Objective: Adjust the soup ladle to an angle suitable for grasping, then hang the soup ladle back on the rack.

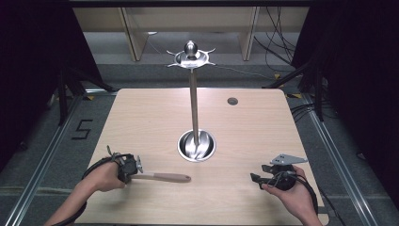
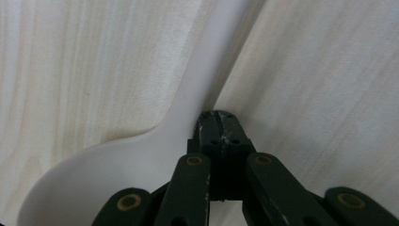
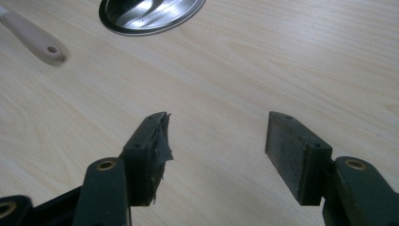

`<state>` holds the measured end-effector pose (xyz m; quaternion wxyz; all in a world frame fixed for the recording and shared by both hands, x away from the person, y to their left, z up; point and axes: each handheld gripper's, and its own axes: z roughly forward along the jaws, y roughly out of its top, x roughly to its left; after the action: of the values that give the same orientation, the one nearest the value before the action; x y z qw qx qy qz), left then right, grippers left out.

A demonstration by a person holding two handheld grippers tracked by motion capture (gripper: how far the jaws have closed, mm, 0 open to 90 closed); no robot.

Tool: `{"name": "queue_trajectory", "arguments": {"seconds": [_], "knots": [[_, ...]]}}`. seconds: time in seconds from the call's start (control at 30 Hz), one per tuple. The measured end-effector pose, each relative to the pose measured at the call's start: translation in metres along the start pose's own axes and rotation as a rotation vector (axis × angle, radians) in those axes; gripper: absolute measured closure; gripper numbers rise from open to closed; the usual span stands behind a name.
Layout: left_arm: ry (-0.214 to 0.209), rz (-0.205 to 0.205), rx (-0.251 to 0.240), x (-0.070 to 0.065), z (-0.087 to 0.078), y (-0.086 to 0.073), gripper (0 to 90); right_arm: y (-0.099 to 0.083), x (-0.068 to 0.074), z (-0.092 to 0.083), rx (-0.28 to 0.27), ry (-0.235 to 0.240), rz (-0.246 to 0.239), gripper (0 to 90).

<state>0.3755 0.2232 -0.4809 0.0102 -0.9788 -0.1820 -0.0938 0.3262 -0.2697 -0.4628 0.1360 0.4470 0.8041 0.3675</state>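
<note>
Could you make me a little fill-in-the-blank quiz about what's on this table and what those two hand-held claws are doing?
1. The left gripper has its jaws ____ at the neck of the spoon.
2. The right gripper has jaws that stand ____, with nothing between them.
3. The metal stand rises from a round ____ base near the middle of the table.

Missing words: shut; open; metal

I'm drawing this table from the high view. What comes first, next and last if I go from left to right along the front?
Left tool, shut on the spoon → spoon, handle pointing right → round shiny stand base → right tool, open and holding nothing.
</note>
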Motion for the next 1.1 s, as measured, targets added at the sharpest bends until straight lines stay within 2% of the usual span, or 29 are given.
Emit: {"name": "queue_trajectory", "arguments": {"seconds": [0.1,0.13,0.2,0.3,0.4,0.47,0.53,0.57,0.6,0.63,0.7,0.73,0.77,0.93,0.97,1.0,1.03,1.07,1.1], "knots": [[0.006,0.007,0.0,0.002,0.001,0.0,88.6,0.0,-0.001,0.0,0.005,0.006,-0.001,40.3],[0.006,0.007,0.0,0.002,0.001,0.0,88.5,0.0,0.0,0.0,0.008,0.005,0.02,40.3],[0.004,0.011,0.003,0.003,-0.001,0.001,87.4,0.0,0.0,0.0,0.009,0.008,0.02,40.3],[0.006,0.01,-0.019,0.003,-0.003,0.0,83.1,0.0,-0.001,0.0,0.01,0.013,0.02,40.3],[-0.062,-0.009,-0.13,0.002,-0.015,-0.002,75.3,0.0,-0.001,0.0,0.009,0.013,0.028,40.3],[-0.069,-0.007,-0.192,-0.001,-0.023,0.0,69.9,0.0,-0.002,0.001,0.009,0.022,0.038,40.3],[-0.074,0.004,-0.208,-0.002,-0.027,0.001,68.1,0.0,-0.002,0.001,0.007,0.025,0.041,40.3],[-0.078,0.012,-0.224,-0.003,-0.031,0.003,65.3,-0.001,-0.002,0.001,0.005,0.008,0.051,40.3],[-0.061,0.039,-0.266,-0.004,-0.035,0.009,57.9,-0.002,-0.004,0.0,0.009,0.012,0.056,40.3],[-0.053,0.047,-0.293,-0.004,-0.038,0.014,54.9,-0.002,-0.005,0.001,0.005,0.018,0.047,40.3],[-0.037,0.075,-0.333,-0.004,-0.038,0.022,48.7,-0.002,-0.006,0.0,-0.001,0.01,0.033,40.3],[-0.037,0.075,-0.333,-0.004,-0.038,0.022,46.0,-0.002,-0.006,-0.001,-0.002,0.014,0.037,40.3],[-0.021,0.09,-0.356,-0.003,-0.038,0.029,43.7,-0.002,-0.005,-0.002,0.002,0.015,0.047,40.3],[-0.025,0.109,-0.372,0.0,-0.037,0.041,38.6,-0.001,-0.004,-0.002,-0.003,0.005,0.042,40.3],[-0.022,0.114,-0.373,0.0,-0.036,0.043,37.0,0.0,-0.003,-0.002,-0.006,0.003,0.029,40.3],[-0.021,0.111,-0.377,0.0,-0.036,0.044,36.2,0.0,0.001,-0.002,-0.001,0.012,0.059,40.3],[-0.02,0.114,-0.378,0.0,-0.036,0.046,36.2,0.0,0.001,-0.002,-0.001,0.012,0.059,40.3],[-0.029,0.121,-0.375,-0.001,-0.036,0.047,35.6,0.0,0.0,-0.001,-0.014,0.001,0.022,40.3],[-0.035,0.123,-0.379,-0.002,-0.036,0.048,34.5,0.001,0.001,-0.002,0.004,0.014,0.041,40.3]]}}
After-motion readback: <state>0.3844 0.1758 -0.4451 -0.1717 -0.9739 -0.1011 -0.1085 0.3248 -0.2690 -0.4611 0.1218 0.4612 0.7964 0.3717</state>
